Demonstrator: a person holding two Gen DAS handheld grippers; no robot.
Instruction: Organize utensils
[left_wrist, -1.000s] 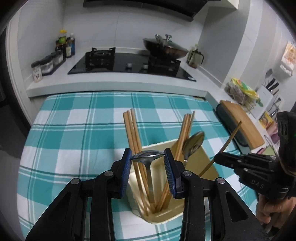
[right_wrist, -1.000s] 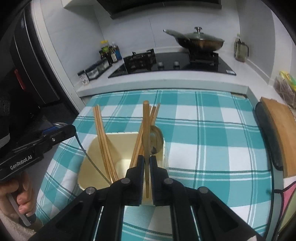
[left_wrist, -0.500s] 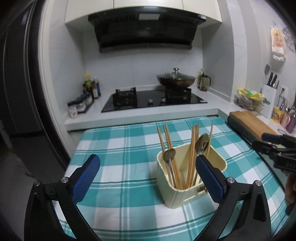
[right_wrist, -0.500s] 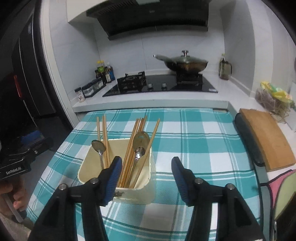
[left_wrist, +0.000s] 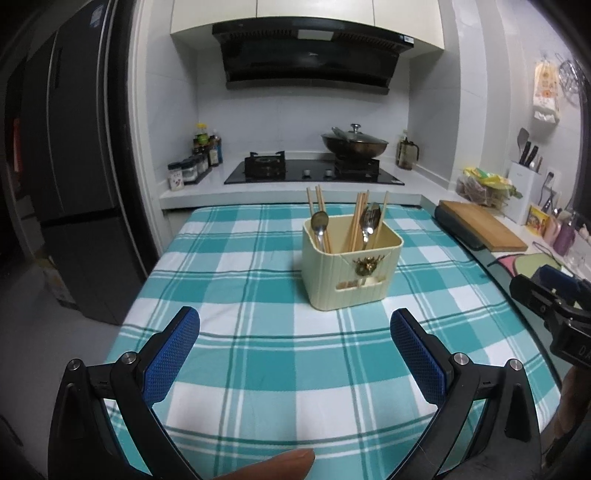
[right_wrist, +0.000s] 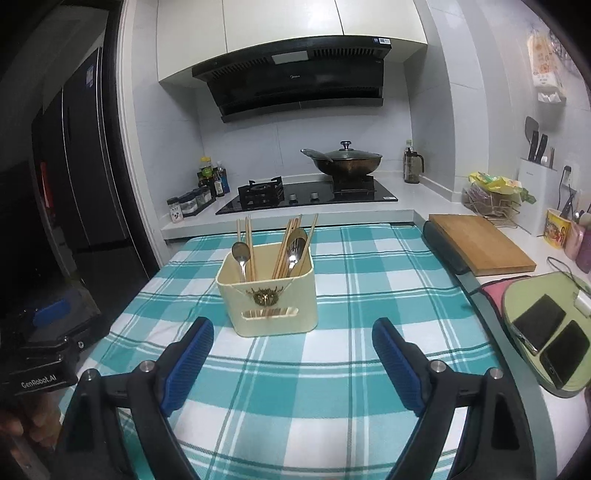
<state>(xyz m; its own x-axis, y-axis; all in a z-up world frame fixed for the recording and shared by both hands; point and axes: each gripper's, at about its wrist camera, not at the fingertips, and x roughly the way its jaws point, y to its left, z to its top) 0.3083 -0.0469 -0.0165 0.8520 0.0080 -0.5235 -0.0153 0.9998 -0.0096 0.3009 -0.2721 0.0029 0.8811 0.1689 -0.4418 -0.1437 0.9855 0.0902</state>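
Observation:
A cream utensil holder (left_wrist: 351, 264) stands on the teal checked tablecloth (left_wrist: 258, 354); it also shows in the right wrist view (right_wrist: 269, 295). Wooden chopsticks (left_wrist: 356, 221) and metal spoons (left_wrist: 319, 223) stand upright in it. My left gripper (left_wrist: 295, 350) is wide open and empty, well back from the holder. My right gripper (right_wrist: 293, 354) is wide open and empty, also back from the holder. The right gripper's body shows at the right edge of the left wrist view (left_wrist: 554, 306).
A wooden cutting board (right_wrist: 480, 243) lies on the counter to the right. Two phones (right_wrist: 550, 336) lie on a green mat at the right edge. A stove with a lidded wok (right_wrist: 341, 162) is behind. A fingertip (left_wrist: 273, 467) shows at the bottom.
Both grippers opened, letting go of a spoon and a chopstick into the holder, and pulled back and up away from it.

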